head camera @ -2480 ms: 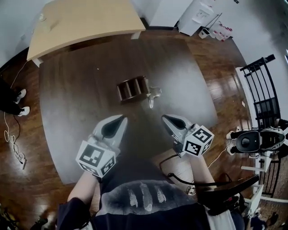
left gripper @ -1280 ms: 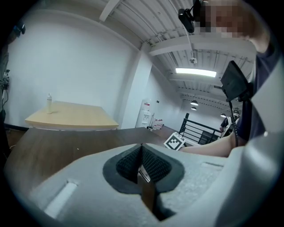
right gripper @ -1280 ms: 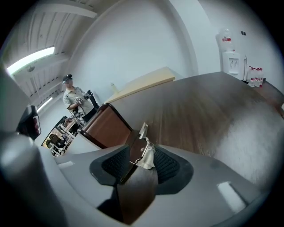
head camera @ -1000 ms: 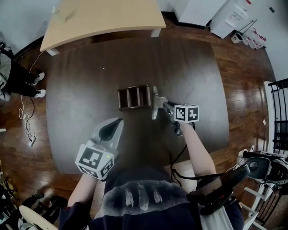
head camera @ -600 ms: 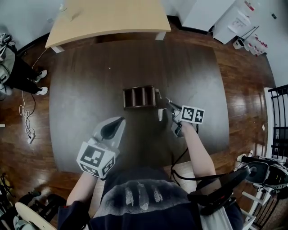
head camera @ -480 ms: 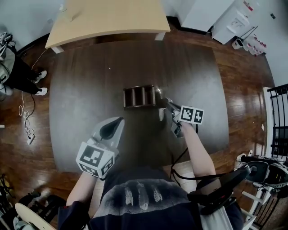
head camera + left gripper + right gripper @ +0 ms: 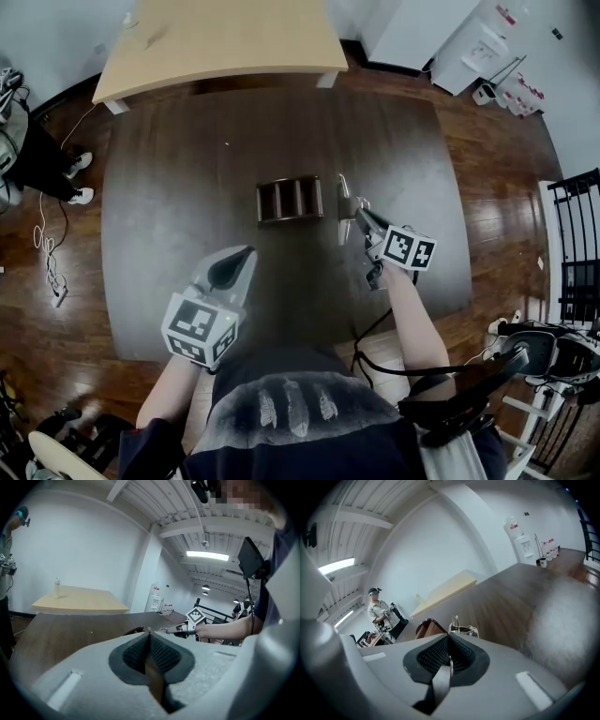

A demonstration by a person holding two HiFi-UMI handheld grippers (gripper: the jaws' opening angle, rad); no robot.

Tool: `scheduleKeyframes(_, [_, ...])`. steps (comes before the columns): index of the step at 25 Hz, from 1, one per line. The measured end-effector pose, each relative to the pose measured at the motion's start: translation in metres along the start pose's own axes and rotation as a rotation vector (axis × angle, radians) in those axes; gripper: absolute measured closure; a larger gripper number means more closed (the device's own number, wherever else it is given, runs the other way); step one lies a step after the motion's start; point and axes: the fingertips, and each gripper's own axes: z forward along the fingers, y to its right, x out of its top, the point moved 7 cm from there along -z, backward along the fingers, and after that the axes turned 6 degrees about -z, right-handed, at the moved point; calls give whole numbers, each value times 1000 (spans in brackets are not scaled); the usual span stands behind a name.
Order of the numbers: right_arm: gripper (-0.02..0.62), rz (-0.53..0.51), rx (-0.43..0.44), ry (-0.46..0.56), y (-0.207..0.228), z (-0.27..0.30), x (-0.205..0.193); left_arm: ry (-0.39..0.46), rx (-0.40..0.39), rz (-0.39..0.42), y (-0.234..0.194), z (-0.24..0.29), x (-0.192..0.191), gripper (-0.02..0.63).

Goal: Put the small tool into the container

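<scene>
Grippers, two: right gripper (image 7: 360, 215) clamped on tool (image 7: 340, 194), one, metal, held just right of container (image 7: 290, 200), one, three compartments, on dark table (image 7: 169, 187); left gripper (image 7: 249, 251) closed, empty. Tables, two: dark, light table (image 7: 216, 42).

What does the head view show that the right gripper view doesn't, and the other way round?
Only the head view shows the left gripper, the right gripper's marker cube and the arm that carries it.

Only the right gripper view shows the pads closed on thin metal, a standing person's upper body and the ceiling lamps.

Both show the small tool held in the right gripper, the wooden container beside it and the light table beyond.
</scene>
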Motion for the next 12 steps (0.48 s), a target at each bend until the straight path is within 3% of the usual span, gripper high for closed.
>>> scheduleKeyframes(5, [592,-146,18,105,-40,-16,39,25,-11,7,-1,-6,4,607])
scheduleKeyframes(12, [592,-218,76,162,-88,-16,57,64,-4,4,-7,-24,5,607])
